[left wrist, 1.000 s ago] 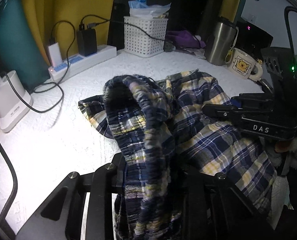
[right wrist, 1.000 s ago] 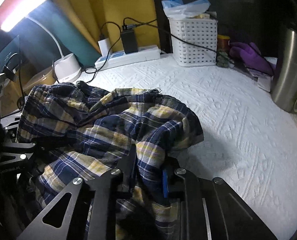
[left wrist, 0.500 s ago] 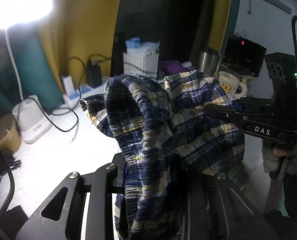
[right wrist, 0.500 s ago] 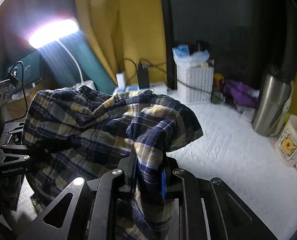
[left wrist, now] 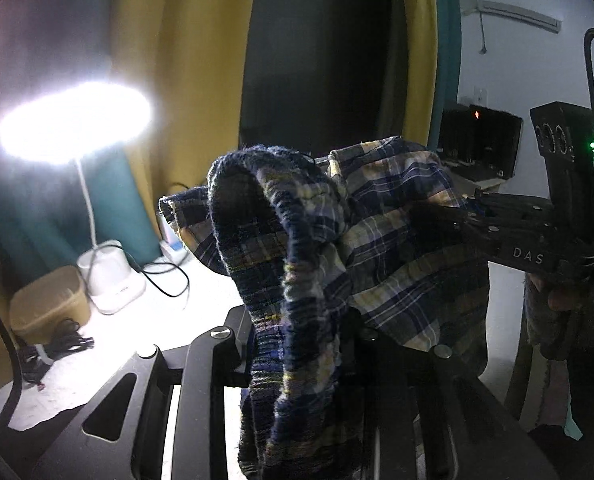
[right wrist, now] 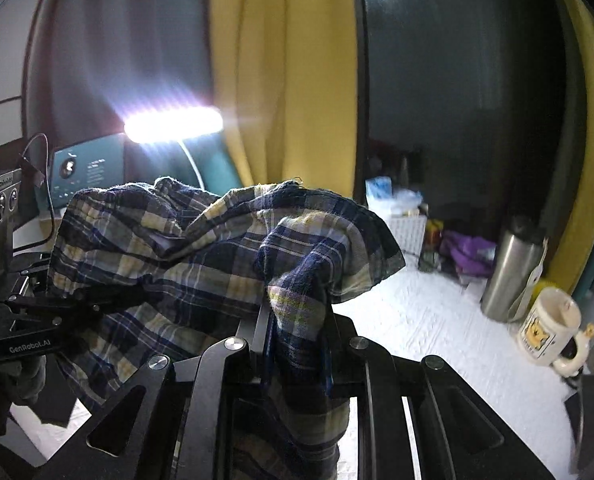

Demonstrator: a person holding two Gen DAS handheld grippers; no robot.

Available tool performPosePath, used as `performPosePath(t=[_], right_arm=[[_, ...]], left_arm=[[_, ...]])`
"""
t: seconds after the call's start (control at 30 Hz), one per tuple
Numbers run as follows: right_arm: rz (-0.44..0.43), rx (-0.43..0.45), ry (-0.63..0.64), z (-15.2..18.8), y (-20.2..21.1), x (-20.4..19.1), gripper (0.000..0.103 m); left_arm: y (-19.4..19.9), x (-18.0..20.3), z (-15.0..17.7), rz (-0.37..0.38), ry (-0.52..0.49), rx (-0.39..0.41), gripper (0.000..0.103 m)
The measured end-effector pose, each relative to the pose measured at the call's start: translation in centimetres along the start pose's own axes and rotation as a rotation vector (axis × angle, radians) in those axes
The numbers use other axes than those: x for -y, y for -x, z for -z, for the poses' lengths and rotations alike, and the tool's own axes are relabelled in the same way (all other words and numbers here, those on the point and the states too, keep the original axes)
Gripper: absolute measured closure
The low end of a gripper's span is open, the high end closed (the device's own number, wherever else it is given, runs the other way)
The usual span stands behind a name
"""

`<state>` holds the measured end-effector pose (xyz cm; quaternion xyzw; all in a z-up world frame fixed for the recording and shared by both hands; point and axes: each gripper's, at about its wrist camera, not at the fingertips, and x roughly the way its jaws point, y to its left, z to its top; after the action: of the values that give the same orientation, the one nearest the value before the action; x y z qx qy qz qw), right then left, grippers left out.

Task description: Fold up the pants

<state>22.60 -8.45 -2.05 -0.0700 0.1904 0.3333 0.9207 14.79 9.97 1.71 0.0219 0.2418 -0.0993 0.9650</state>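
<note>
The white-covered table is seen below and beyond the raised garment; it is crowded along its far edge, with a desk lamp glaring at one side and a white basket, a steel flask and a printed mug at the other. The plaid pants are held up in the air between the two grippers, bunched and slack, with no part visibly resting on the table; the ribbed waistband is arched over the left gripper, whose jaws are closed on that thick band, while the right gripper is closed on a gathered fold of the thinner cloth.

The step in hand is judged to be lifting and spreading the garment so that it can be laid flat; it would be done well if the two grips were drawn apart sideways until the cloth between them is taut, since a sagging middle would set down creased; height should be kept until the hanging legs are free of the table; the lowering is best aimed at the bare near area, well clear of the mug and flask, which could be swept by a trailing leg. Both grips are bulky, so slippage should be watched for at the right one, where less cloth is seen between the jaws.
</note>
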Motion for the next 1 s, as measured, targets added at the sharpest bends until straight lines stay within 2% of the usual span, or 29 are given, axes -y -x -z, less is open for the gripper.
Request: performPosePath(t=[0.43,0.83,1.0], right_arm=[[-0.045,0.108,0.086,-1.7,5.1,-6.0,0.085],[-0.167,0.084,0.133,-1.6,3.4,-12.3,0.085],[-0.210,0.045,0.145,-1.3,1.2,-14.3,0.085]], left_arm=[[7.3,-1.1,1.2,-0.084,-0.010,0.120,0.078],[12.9,-4.3,4.7,-0.188,0.019,0.083,0.078],[13.4,-6.0,6.2,-0.215,0.050,0.044,0.078]])
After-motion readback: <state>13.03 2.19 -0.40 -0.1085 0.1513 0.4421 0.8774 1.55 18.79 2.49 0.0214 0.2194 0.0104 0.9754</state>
